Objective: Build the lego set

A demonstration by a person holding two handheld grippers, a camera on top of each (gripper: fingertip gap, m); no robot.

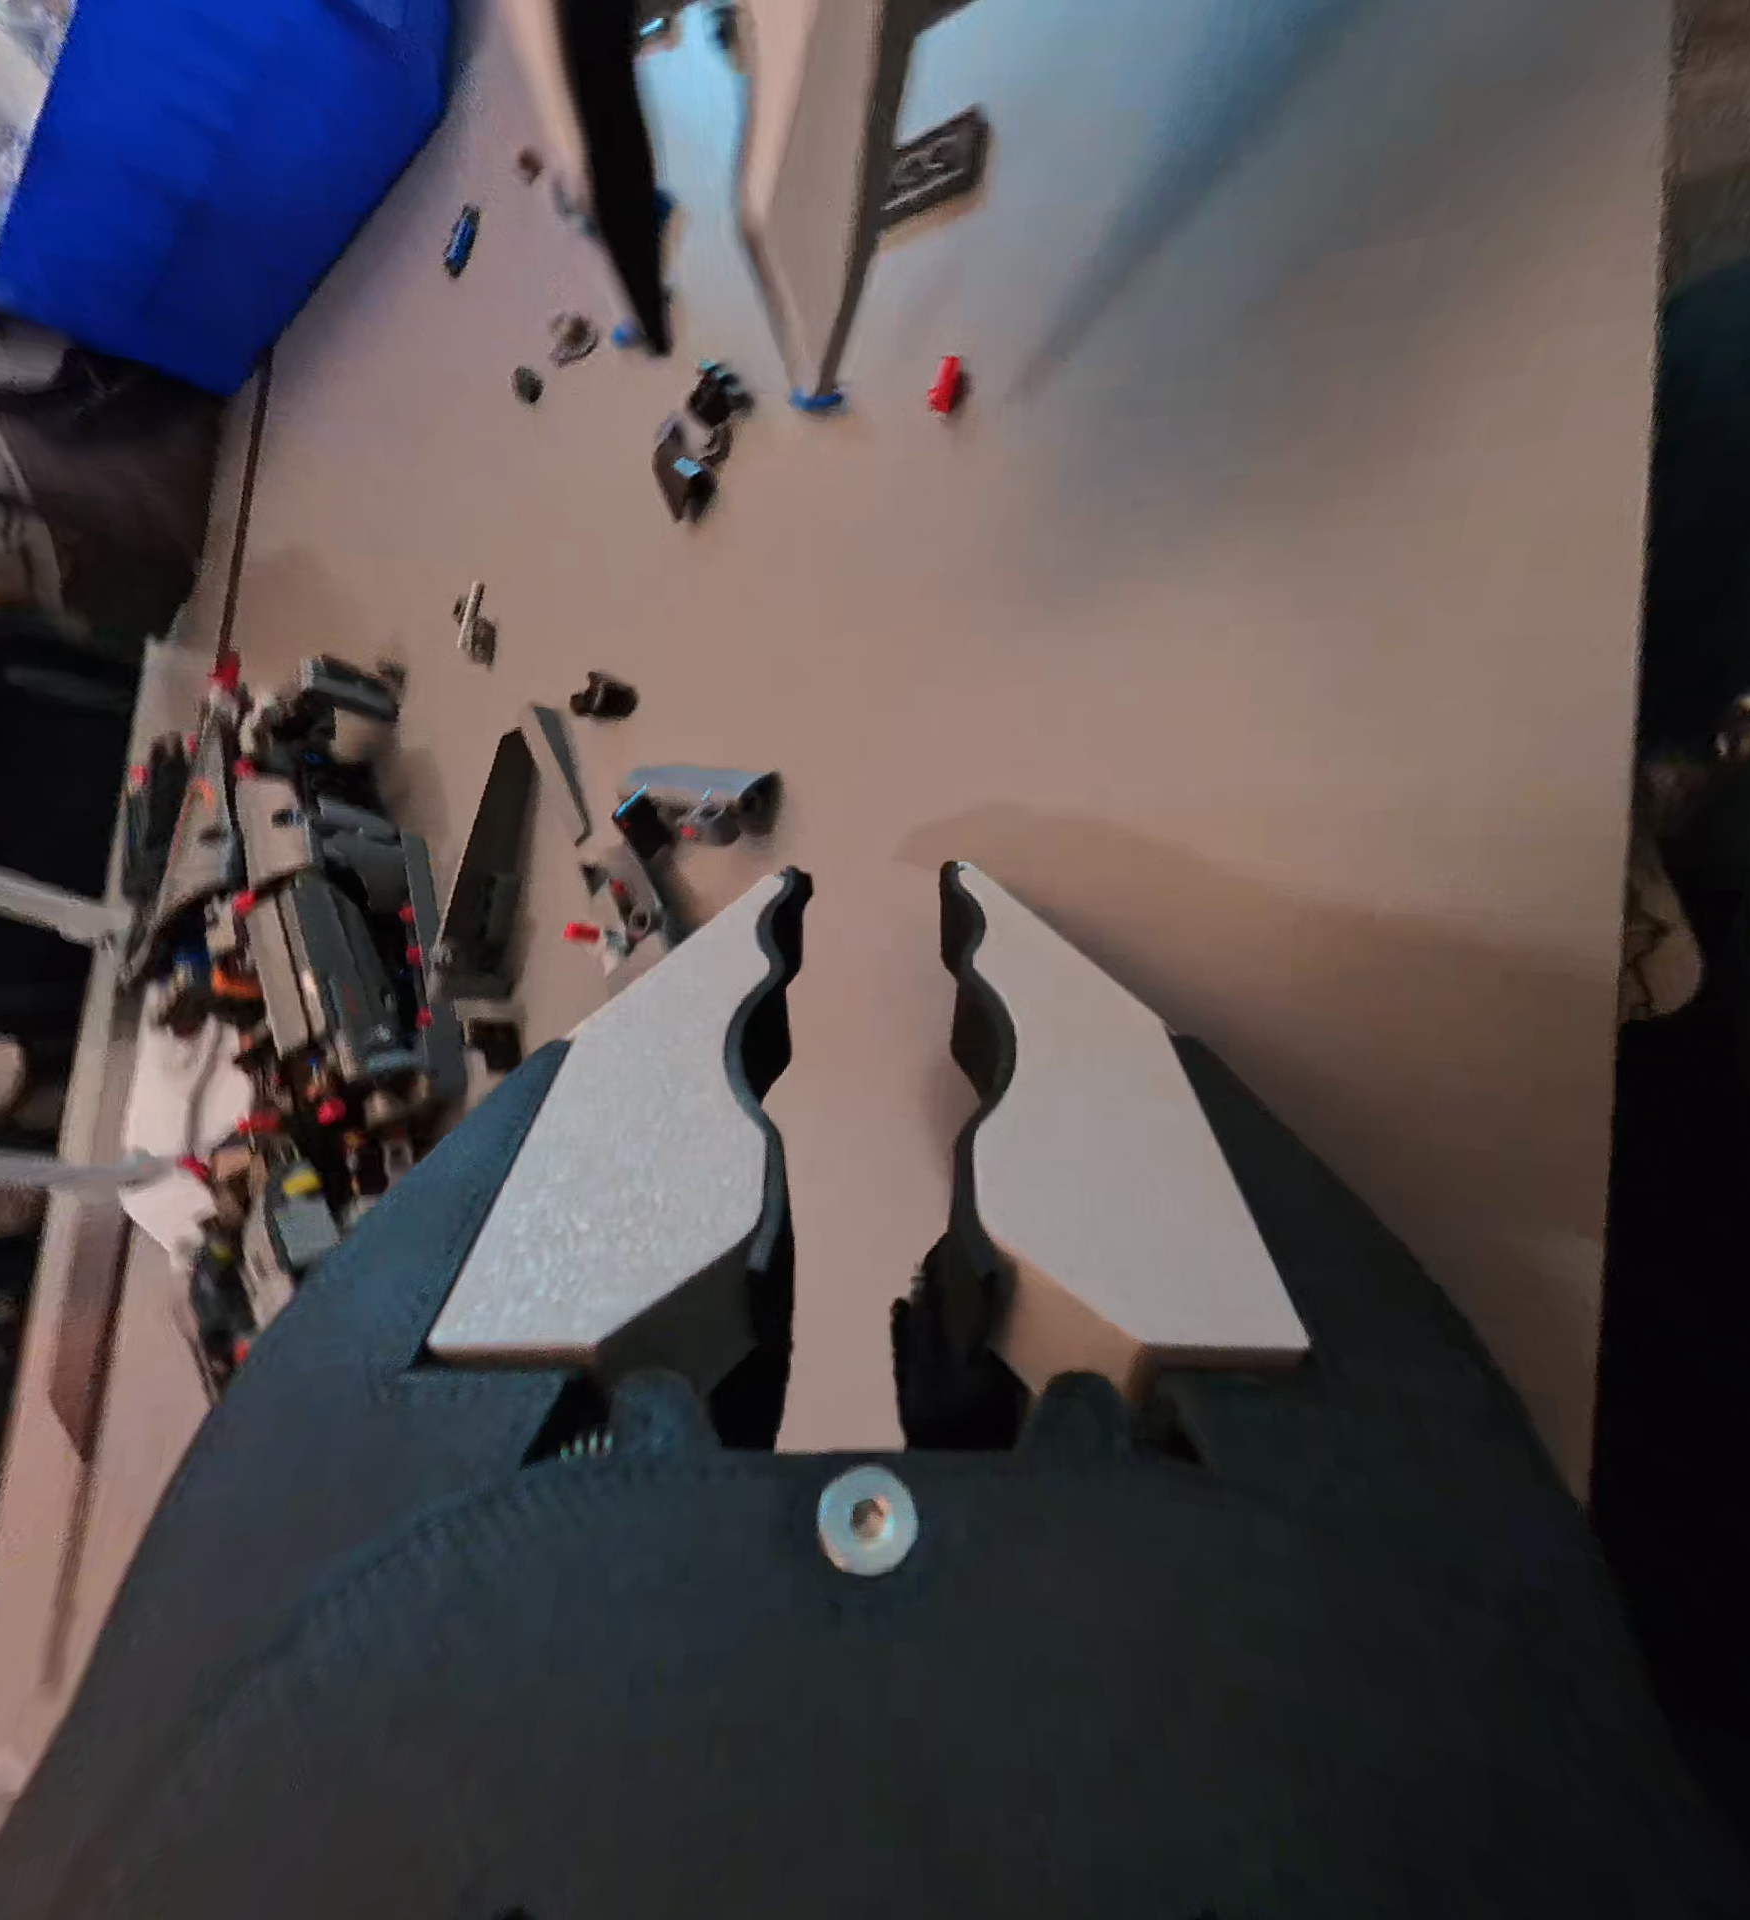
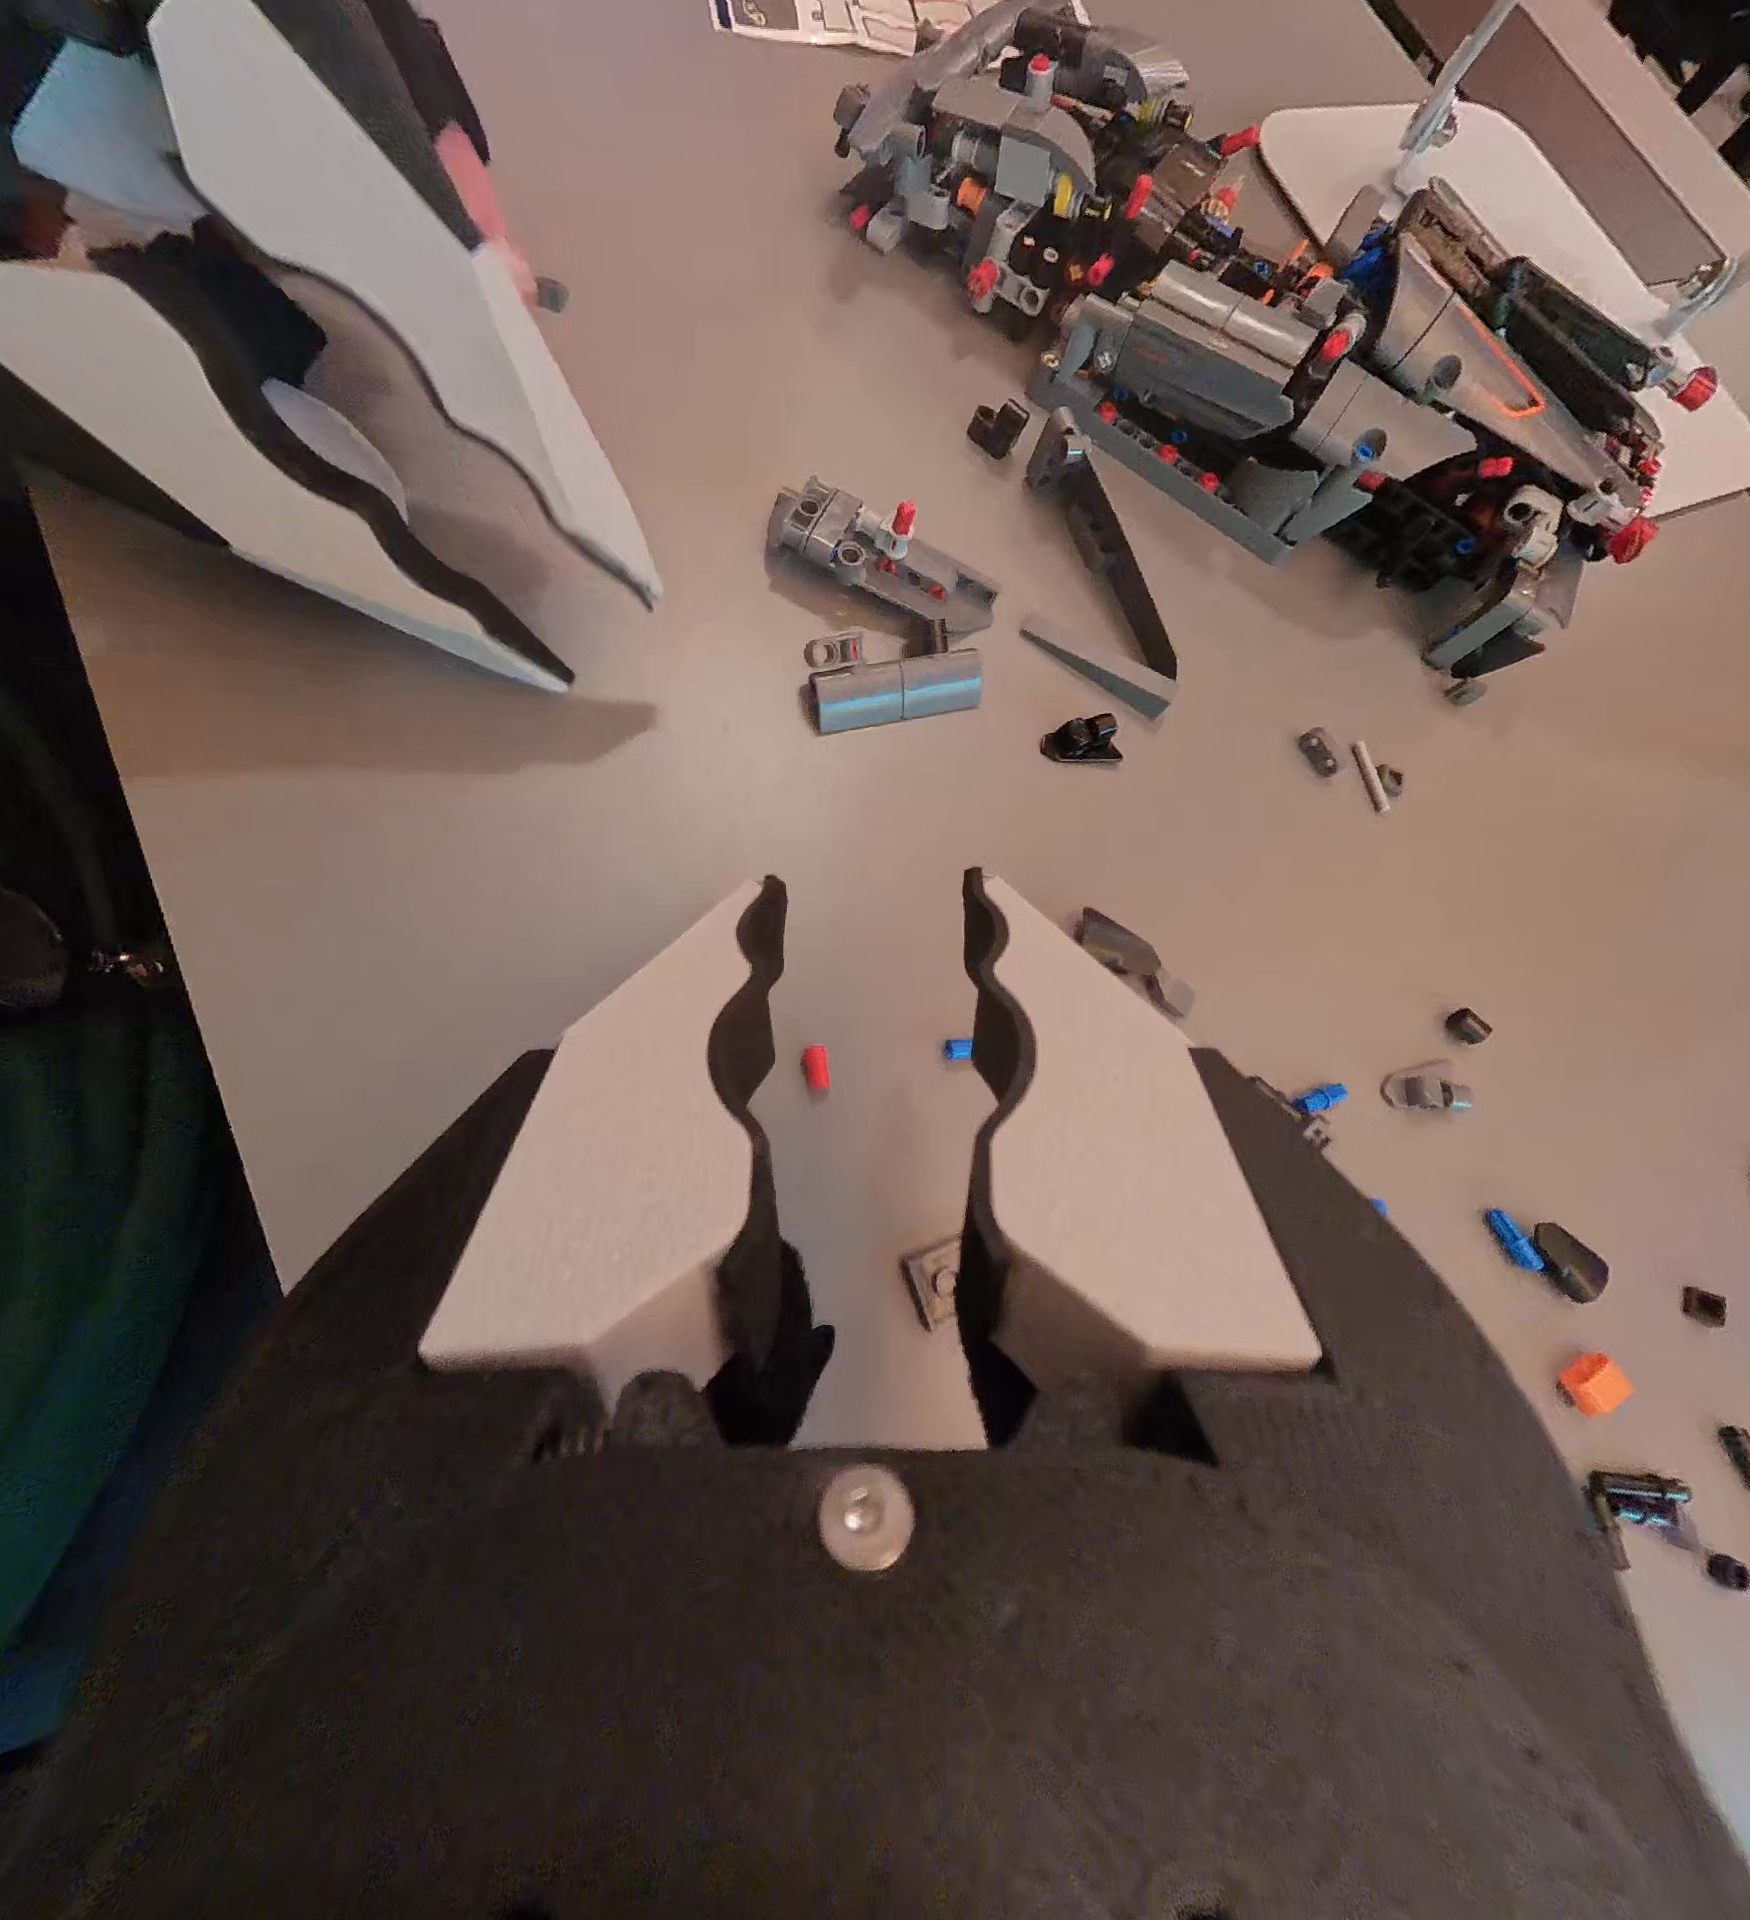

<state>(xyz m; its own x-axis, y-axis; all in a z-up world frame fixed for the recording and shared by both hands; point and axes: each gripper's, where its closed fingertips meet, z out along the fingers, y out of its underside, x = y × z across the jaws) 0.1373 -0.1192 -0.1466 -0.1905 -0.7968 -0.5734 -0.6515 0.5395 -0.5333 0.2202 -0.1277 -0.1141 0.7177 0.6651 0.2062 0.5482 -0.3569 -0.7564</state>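
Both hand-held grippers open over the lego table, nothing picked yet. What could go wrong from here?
1. The small red pin and blue pin lie close together under the right hand-held gripper; closing could catch the wrong one or flick both away.
2. The flat grey plate lies flush on the table, so it probably will be hard to pinch.
3. The left hand-held gripper hangs beside the loose grey sub-assembly; a sweep could scatter it.

The grey model (image 1: 310, 935) is motion-blurred, its far side cut by the frame edge (image 2: 1266, 343).
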